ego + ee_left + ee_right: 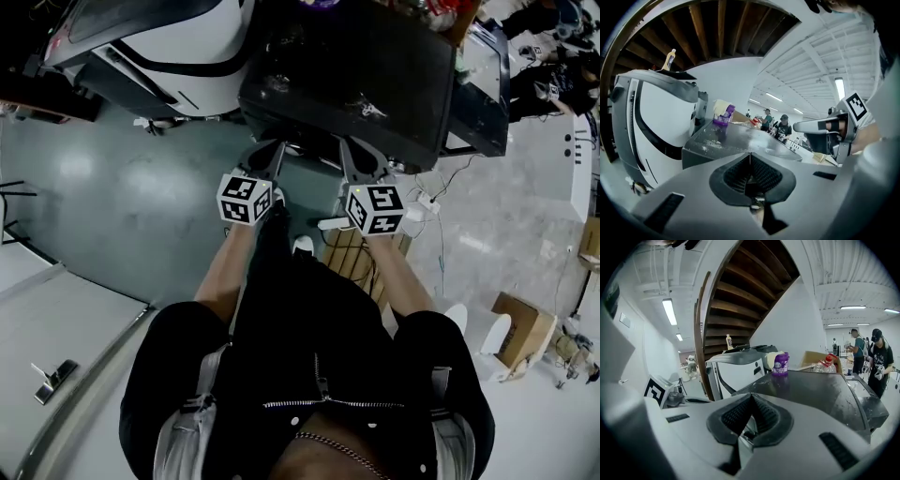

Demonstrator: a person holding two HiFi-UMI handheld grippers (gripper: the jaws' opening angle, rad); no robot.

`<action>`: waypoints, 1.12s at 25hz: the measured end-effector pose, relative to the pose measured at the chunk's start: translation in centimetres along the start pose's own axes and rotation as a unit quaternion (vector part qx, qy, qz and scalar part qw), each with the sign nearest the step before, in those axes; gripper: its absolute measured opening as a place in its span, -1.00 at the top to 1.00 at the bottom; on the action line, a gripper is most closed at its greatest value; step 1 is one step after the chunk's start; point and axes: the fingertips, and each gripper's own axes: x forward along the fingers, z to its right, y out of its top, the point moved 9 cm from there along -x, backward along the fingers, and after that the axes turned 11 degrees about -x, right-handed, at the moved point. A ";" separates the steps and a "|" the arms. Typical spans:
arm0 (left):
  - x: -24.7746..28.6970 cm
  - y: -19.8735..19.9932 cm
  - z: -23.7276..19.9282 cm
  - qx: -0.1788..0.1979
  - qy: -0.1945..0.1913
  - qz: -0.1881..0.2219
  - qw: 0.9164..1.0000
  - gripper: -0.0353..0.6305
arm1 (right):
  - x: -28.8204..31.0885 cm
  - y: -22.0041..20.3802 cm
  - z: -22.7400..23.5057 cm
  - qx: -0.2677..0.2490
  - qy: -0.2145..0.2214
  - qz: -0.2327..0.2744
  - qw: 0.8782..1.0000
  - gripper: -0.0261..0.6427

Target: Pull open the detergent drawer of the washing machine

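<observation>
With the left gripper (269,155) and right gripper (359,155) both pressed together and empty before the dark-topped washing machine (347,75) at 12 o'clock, its detergent drawer, unseen in any view, is likely light, rigid plastic, best hooked under its front lip.

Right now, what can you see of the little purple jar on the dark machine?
The purple jar looks like plastic, with a pale label on its front. It stands upright near the far edge of the dark machine, whose shiny top mirrors it faintly. A cream bundle sits close beside it; whether they touch is unclear.
</observation>
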 end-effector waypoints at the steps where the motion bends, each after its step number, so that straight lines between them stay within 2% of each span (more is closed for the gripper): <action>1: 0.3 -0.4 -0.5 -0.005 0.003 -0.007 1.000 0.83 | 0.4 -0.2 -0.1 0.001 0.001 -0.005 1.000 0.90; 4: 1.1 -1.7 -2.2 -0.041 0.009 -0.018 0.999 0.83 | 1.4 -0.9 -0.3 0.003 0.005 -0.017 1.000 0.90; 6: 1.9 -2.7 -3.5 -0.110 -0.005 -0.016 0.994 0.82 | 2.0 -1.3 -0.3 0.007 0.007 -0.023 1.000 0.90; 8: 2.7 -3.9 -4.9 -0.200 -0.037 0.000 0.979 0.78 | 2.5 -1.6 -0.3 0.012 0.007 -0.028 0.999 0.90; 10: 3.3 -5.1 -6.0 -0.266 -0.063 0.019 0.962 0.48 | 2.9 -1.8 -0.2 0.018 0.006 -0.033 0.999 0.90; 13: 4.5 -7.2 -7.6 -0.327 -0.085 0.022 0.941 0.12 | 3.6 -2.1 -0.3 0.025 0.008 -0.041 0.999 0.90; 15: 5.2 -8.5 -8.5 -0.359 -0.095 0.024 0.928 0.01 | 4.1 -2.4 -0.3 0.026 0.010 -0.049 0.998 0.90; 17: 6.0 -9.3 -9.4 -0.397 -0.110 0.038 0.910 0.00 | 4.5 -2.7 -0.1 0.027 0.010 -0.056 0.998 0.90; 18: 6.3 -9.7 -9.9 -0.421 -0.121 0.051 0.898 0.00 | 4.7 -2.8 0.1 0.028 0.009 -0.060 0.998 0.90; 19: 6.6 -10.1 -10.4 -0.447 -0.135 0.066 0.882 0.00 | 4.9 -2.8 0.2 0.029 0.008 -0.063 0.998 0.90; 21: 7.2 -10.9 -11.5 -0.502 -0.164 0.096 0.844 0.00 | 5.0 -3.1 0.5 0.031 0.006 -0.070 0.997 0.90; 22: 7.6 -11.2 -11.9 -0.520 -0.179 0.111 0.828 0.00 | 5.1 -3.2 0.6 0.031 0.005 -0.074 0.997 0.90; 23: 8.0 -11.5 -12.4 -0.532 -0.192 0.123 0.815 0.00 | 5.2 -3.3 0.8 0.032 0.005 -0.079 0.996 0.90; 25: 8.7 -11.9 -13.0 -0.546 -0.210 0.135 0.799 0.00 | 5.6 -3.6 1.0 0.033 0.006 -0.085 0.996 0.90; 28: 9.9 -12.6 -13.4 -0.557 -0.219 0.135 0.790 0.00 | 6.0 -4.0 1.2 0.036 0.007 -0.094 0.995 0.90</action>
